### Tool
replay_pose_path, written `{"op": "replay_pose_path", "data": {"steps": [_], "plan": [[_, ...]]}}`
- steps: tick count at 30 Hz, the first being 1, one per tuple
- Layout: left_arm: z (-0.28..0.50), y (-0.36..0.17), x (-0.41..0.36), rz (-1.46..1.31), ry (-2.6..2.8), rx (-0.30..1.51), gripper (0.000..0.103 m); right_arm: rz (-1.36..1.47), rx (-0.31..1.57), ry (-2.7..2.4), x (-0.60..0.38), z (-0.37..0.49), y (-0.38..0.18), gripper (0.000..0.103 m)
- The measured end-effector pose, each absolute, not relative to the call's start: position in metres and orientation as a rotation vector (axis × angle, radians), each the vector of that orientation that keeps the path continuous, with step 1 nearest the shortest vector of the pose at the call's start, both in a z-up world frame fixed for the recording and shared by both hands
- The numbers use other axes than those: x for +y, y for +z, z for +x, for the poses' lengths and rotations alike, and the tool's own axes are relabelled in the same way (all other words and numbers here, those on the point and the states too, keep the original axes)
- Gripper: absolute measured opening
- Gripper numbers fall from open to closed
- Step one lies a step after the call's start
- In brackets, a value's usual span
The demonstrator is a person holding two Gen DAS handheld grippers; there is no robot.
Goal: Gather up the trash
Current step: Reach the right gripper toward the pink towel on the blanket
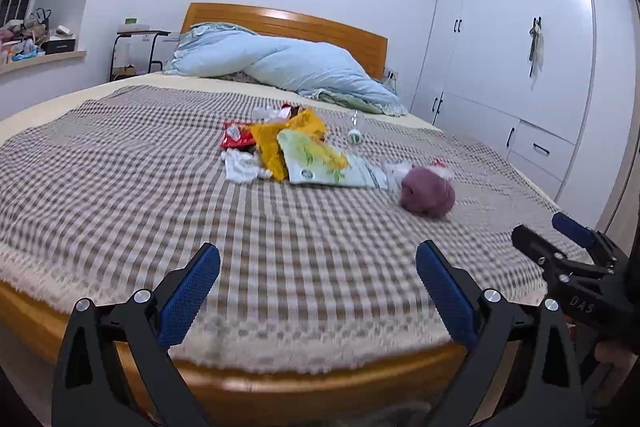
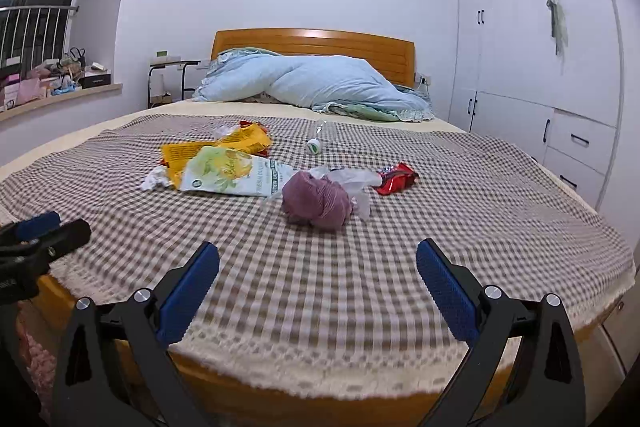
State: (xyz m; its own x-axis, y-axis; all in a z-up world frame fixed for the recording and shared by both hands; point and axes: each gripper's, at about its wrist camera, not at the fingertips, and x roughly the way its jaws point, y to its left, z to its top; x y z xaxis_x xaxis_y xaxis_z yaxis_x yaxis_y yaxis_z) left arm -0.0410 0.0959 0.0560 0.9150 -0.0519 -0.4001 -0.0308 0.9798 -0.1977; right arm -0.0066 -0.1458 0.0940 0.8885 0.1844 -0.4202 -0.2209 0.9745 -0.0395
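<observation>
**Trash scattered mid-bed, both grippers spread wide at the foot**

Trash lies in a loose heap on the checkered blanket (image 2: 360, 287) near the middle of the bed: a yellow snack bag (image 2: 224, 147), a pale green printed bag (image 2: 228, 175) overlapping it, and a crumpled white tissue (image 2: 154, 181) at the heap's left edge. A purple crumpled wad (image 2: 318, 205) sits closest to the foot, touching clear plastic film (image 2: 356, 183). Just right of that lies a red wrapper (image 2: 396, 179). A clear plastic bottle (image 2: 318, 141) with a green-marked cap rests apart, farther back. From the left wrist, another red wrapper (image 1: 236, 137) shows at the pile's far left.

Left gripper (image 1: 318, 267) hangs over the foot edge with its blue pads far apart, holding nothing. Right gripper (image 2: 318, 267) does likewise, well short of the wad. A light blue quilt (image 2: 320, 83) is bunched against the wooden headboard (image 2: 312, 41).
</observation>
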Motion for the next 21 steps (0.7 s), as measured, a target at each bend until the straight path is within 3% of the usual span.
{"op": "replay_pose_path", "data": {"steps": [21], "plan": [[0.054, 0.096, 0.128, -0.246, 0.039, 0.318, 0.095, -0.032, 0.428, 0.167, -0.127, 0.089, 0.105, 0.095]]}}
